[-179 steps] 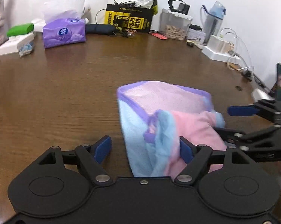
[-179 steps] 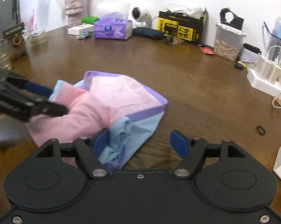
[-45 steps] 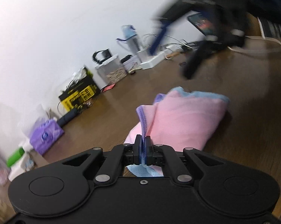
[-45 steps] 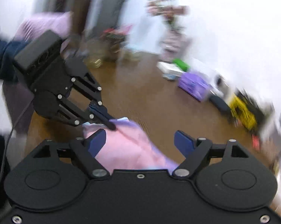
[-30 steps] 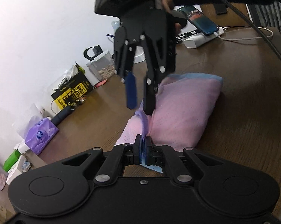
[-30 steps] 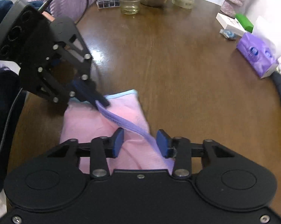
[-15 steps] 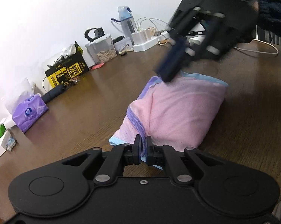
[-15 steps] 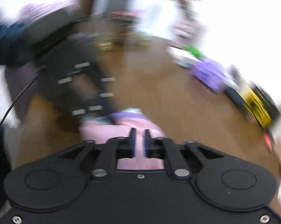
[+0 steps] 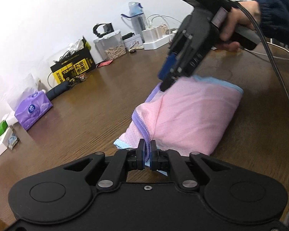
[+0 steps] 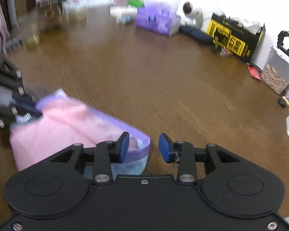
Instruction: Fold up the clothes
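While the left gripper [image 9: 147, 150] clamps the garment's [image 9: 192, 115] hem, the right gripper's [image 10: 143, 147] closing fingers straddle its corner.

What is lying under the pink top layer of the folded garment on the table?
Under the pink layer a light blue layer peeks out at the edges, with purple trim between them. Anything deeper inside the fold is covered; the wooden table lies below.

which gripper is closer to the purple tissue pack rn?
Left, though neither is near. The left gripper is shut on the folded garment's near corner, the side toward the purple tissue pack. The right gripper is closing at the garment's far corner, farther away.
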Demonstrator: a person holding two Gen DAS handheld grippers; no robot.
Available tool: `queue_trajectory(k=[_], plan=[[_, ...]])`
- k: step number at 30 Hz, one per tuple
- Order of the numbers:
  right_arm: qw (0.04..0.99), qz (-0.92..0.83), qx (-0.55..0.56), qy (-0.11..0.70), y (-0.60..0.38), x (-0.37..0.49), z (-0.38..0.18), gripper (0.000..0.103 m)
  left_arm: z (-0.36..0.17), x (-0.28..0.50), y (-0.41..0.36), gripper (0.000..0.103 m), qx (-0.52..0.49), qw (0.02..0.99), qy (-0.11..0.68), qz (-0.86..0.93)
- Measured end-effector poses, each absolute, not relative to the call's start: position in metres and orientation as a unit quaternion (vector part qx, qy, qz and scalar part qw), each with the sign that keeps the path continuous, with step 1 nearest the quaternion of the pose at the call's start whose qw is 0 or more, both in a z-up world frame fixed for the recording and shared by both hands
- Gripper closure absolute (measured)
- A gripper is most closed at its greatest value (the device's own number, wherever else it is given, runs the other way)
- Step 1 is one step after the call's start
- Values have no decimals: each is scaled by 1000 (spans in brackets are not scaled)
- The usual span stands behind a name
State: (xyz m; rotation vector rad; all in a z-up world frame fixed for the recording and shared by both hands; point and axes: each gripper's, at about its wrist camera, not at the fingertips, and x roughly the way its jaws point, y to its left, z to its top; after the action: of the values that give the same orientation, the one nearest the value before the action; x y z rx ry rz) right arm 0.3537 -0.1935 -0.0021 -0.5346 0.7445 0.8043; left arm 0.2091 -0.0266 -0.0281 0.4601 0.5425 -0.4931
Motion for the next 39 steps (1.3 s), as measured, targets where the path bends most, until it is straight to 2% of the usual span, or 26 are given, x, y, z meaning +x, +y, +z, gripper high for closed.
queue_trajectory(k=[1, 7, 11, 14, 17, 21, 24, 28, 30, 32, 33, 34, 36, 39], plan=[[820, 374, -252, 354, -195, 350, -1, 98, -27, 211, -26, 99, 219, 908, 267, -238], [843, 368, -220, 324, -211, 335, 17, 99, -14, 223, -24, 100, 193, 922, 265, -207], [862, 401, -176, 256, -242, 312, 39, 98, 10, 214, -29, 100, 190, 936, 220, -198], [864, 432, -164, 202, -269, 283, 39, 98, 13, 198, -43, 100, 225, 939, 191, -177], [857, 461, -169, 155, -293, 245, 22, 98, -5, 174, -62, 100, 274, 931, 172, -170], [826, 476, -249, 168, -289, 210, -13, 98, -45, 157, -85, 100, 362, 889, 201, -195], [813, 484, -280, 163, -283, 191, -24, 98, -50, 159, -92, 100, 392, 880, 200, -180], [806, 475, -321, 148, -274, 174, -25, 98, -32, 174, -86, 100, 350, 884, 243, -194], [804, 468, -339, 141, -270, 168, -28, 98, 2, 181, -71, 99, 262, 906, 247, -224], [801, 466, -349, 137, -268, 159, -30, 98, 28, 186, -63, 99, 219, 921, 226, -227], [801, 465, -352, 135, -268, 159, -31, 98, 43, 191, -63, 94, 211, 927, 211, -229], [802, 465, -349, 136, -269, 159, -31, 98, 49, 193, -66, 76, 212, 926, 207, -234], [804, 464, -346, 137, -270, 159, -31, 98, 50, 207, -77, 48, 220, 906, 220, -287], [803, 461, -351, 137, -270, 161, -31, 98, 40, 235, -99, 48, 240, 874, 256, -335]])
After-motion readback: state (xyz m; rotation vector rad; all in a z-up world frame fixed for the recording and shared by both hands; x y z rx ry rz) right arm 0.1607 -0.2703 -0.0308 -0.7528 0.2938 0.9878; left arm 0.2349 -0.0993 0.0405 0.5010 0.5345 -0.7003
